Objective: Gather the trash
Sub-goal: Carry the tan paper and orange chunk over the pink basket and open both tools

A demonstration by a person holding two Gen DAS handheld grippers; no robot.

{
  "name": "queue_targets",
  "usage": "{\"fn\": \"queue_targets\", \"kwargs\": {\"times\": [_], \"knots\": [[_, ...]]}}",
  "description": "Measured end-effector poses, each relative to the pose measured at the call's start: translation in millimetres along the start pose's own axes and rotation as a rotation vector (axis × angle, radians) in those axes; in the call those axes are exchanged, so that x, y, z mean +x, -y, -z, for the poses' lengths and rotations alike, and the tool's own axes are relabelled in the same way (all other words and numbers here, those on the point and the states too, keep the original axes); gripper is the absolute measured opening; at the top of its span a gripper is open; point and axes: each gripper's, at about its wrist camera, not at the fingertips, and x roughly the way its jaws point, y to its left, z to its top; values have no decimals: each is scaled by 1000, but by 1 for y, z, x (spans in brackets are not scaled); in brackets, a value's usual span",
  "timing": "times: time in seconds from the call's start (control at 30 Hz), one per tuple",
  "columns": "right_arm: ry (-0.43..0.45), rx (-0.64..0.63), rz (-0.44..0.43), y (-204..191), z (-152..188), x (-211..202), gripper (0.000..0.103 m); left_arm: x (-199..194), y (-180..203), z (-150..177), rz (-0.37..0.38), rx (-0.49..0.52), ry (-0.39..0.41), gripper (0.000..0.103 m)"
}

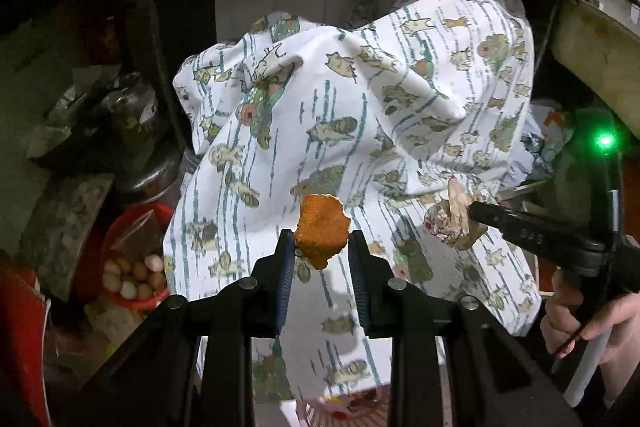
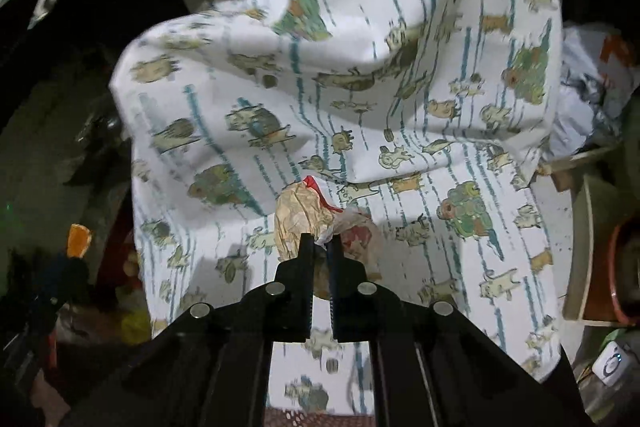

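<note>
My left gripper [image 1: 321,241] is shut on a piece of orange peel [image 1: 322,235] and holds it in the air in front of a white patterned cloth [image 1: 360,99]. My right gripper [image 2: 320,241] is shut on a crumpled wrapper [image 2: 304,215], tan paper with red and clear plastic. In the left wrist view the right gripper [image 1: 474,213] shows at the right with the wrapper [image 1: 452,223] at its tip. In the right wrist view the orange peel [image 2: 78,241] shows at the far left.
The cloth [image 2: 340,87] drapes over a bulky mound. A red bowl of eggs [image 1: 134,275] sits low on the left. Dark jars and clutter [image 1: 132,115] stand left. A reddish mesh basket [image 1: 348,407] lies below. A table edge [image 1: 592,39] overhangs upper right.
</note>
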Motion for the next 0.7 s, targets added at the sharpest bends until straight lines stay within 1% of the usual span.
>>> {"fn": "queue_targets", "kwargs": {"times": [0.07, 0.1, 0.17, 0.27, 0.4, 0.5, 0.6, 0.7], "knots": [[13, -3, -31, -2, 11, -15, 7, -8, 1, 10, 22, -14, -2, 26], [28, 13, -31, -2, 17, -23, 7, -11, 2, 14, 20, -17, -4, 26], [41, 14, -27, -2, 30, -35, 7, -15, 3, 21, 11, -18, -4, 26], [76, 8, 9, -4, 52, -55, 7, -22, 4, 31, 9, -29, -7, 26], [64, -26, 21, -7, 73, -69, 7, -29, 6, 43, 5, -33, -12, 26], [76, -60, 43, -13, 87, -80, 7, -33, 8, 50, 4, -37, -17, 26], [75, -67, 22, -17, 97, -87, 7, -34, 10, 55, 6, -36, -23, 26], [67, -75, 14, -20, 106, -91, 7, -30, 12, 62, 12, -35, -59, 26]]}}
